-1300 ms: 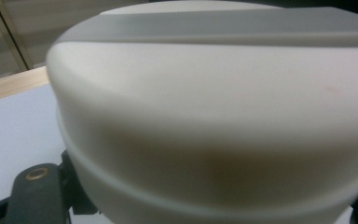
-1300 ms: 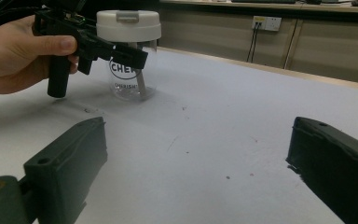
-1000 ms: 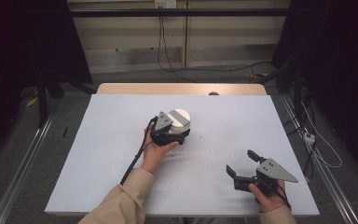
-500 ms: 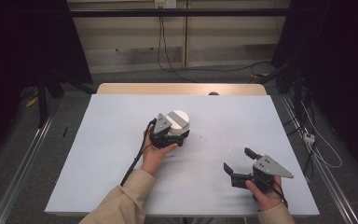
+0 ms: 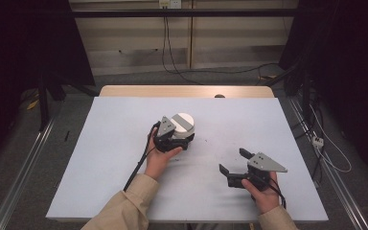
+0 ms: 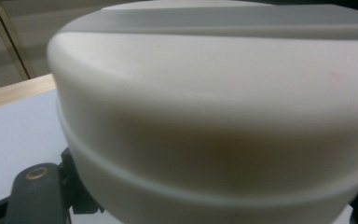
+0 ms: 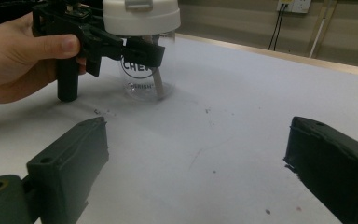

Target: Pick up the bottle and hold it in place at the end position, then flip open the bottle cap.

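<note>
Gripping a clear jar (image 7: 145, 70) below its white lid (image 5: 184, 121), left gripper (image 5: 178, 139); right gripper (image 5: 233, 165) spread wide over the table (image 5: 105, 143).

left tool (image 5: 186, 138): clamped, mid-table | right tool (image 5: 233, 163): jaws apart, near edge

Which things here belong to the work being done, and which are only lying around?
In use:
- clear jar with a white lid, standing on the table
- left hand-held gripper, closed around the jar just below the lid
- right hand-held gripper, open, apart from the jar

Only lying around:
- cables on the floor behind the table
- wall socket
</note>
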Demonstrator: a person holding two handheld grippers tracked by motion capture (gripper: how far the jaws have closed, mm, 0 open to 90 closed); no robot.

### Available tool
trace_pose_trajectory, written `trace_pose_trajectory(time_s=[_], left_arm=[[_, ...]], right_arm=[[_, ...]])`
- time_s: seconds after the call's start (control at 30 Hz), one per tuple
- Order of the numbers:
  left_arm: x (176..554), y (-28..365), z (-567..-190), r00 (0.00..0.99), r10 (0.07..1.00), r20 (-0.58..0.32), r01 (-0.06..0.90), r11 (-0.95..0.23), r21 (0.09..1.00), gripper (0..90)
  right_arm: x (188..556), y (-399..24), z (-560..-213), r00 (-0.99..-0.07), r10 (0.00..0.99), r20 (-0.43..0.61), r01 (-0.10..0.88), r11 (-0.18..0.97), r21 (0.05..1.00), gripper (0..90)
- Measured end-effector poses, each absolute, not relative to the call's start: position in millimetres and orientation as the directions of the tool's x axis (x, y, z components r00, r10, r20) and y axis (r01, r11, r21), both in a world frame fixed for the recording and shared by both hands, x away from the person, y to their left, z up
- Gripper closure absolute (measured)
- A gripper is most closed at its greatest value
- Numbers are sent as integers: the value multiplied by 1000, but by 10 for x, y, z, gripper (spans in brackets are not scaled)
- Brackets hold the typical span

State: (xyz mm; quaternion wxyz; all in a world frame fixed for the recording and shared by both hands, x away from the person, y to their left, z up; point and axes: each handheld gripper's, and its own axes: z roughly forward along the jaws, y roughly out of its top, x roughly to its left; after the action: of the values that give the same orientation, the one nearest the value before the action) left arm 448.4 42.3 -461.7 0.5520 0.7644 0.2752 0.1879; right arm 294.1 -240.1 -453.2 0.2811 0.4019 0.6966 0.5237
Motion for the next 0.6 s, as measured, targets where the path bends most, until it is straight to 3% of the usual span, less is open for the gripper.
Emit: trace_pose_trajectory(time_s=[0.6], left_arm=[[4489,422,-4615,778,628,-22,218,-237,947,185]], right_arm=[[3189,-2195,-4451,-539,841,41,292,141,946,54]])
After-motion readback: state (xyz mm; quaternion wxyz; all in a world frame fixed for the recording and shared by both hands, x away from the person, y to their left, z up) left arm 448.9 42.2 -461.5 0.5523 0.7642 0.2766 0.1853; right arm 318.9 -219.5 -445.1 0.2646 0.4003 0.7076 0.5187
